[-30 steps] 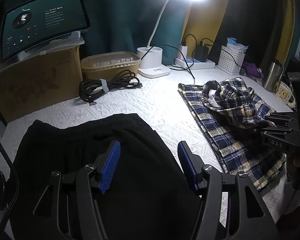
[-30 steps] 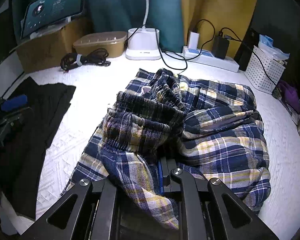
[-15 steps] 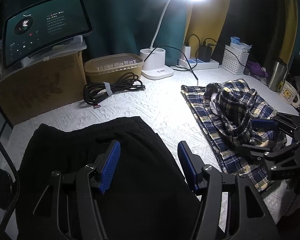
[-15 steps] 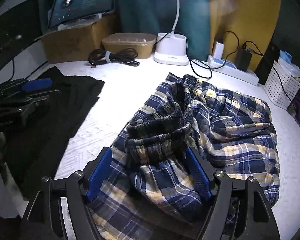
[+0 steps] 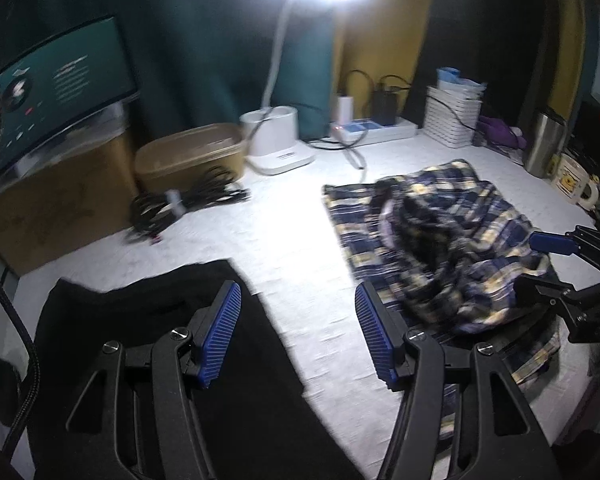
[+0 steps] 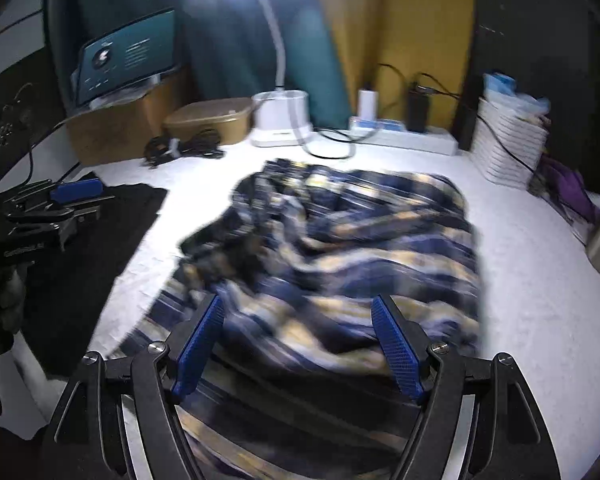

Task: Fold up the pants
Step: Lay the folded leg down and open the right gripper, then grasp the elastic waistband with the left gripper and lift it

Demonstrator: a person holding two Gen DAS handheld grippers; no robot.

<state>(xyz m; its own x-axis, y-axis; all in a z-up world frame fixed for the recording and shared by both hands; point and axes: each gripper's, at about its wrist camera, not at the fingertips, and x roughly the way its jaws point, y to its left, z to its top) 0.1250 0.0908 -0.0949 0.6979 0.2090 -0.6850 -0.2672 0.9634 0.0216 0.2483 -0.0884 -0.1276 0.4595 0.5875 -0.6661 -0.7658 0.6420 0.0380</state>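
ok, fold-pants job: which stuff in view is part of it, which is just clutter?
Job:
- plaid pants, rumpled
- black pants
- left gripper, open, empty
- right gripper, jaws just opened, pants released

Clutter:
- desk lamp
- power strip
- cable bundle
- tan tub
- white basket
- tablet
- steel tumbler
- mug

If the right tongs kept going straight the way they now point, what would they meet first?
Most likely the plaid pants, bunched on the white table cover just beyond the open right tongs; blur leaves depth uncertain.
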